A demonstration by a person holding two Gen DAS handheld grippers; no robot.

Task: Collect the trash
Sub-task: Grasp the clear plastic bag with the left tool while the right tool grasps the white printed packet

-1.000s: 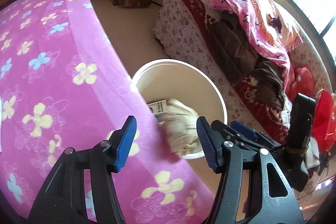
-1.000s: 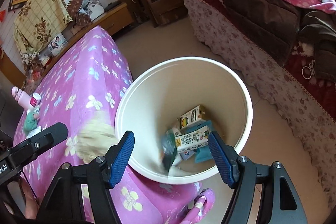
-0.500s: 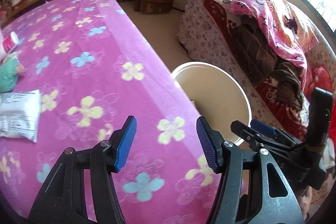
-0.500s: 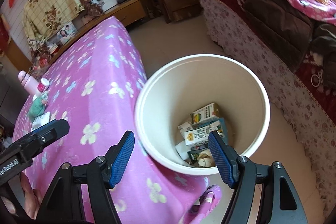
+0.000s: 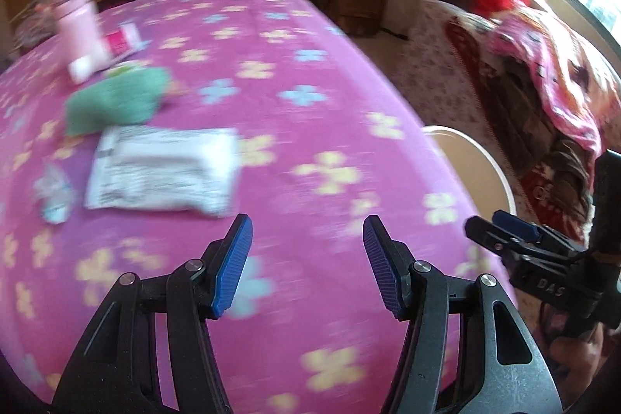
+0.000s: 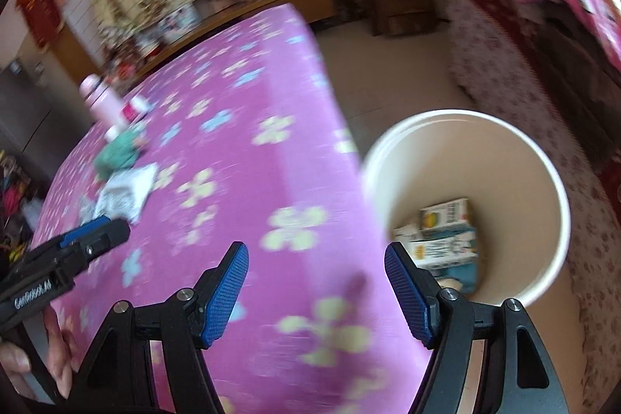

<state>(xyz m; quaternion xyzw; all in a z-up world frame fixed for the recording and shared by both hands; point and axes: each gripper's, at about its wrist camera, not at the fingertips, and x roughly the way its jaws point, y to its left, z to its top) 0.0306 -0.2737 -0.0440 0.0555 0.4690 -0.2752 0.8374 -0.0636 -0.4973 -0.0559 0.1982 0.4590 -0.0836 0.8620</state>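
I see both left tongs and right tongs gaping, empty. The flat white printed plastic wrapper lies lengthwise across the pink flowered desk. Only my right view shows cartons inside the round white bin (blurry).

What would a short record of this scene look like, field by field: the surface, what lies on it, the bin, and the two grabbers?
surface: table under a pink flowered cloth
on it: white packet, green cloth, pink bottle, small crumpled wrapper
bin: white bucket on the floor beside the table
in the bin: cartons
left gripper: open, empty
right gripper: open, empty
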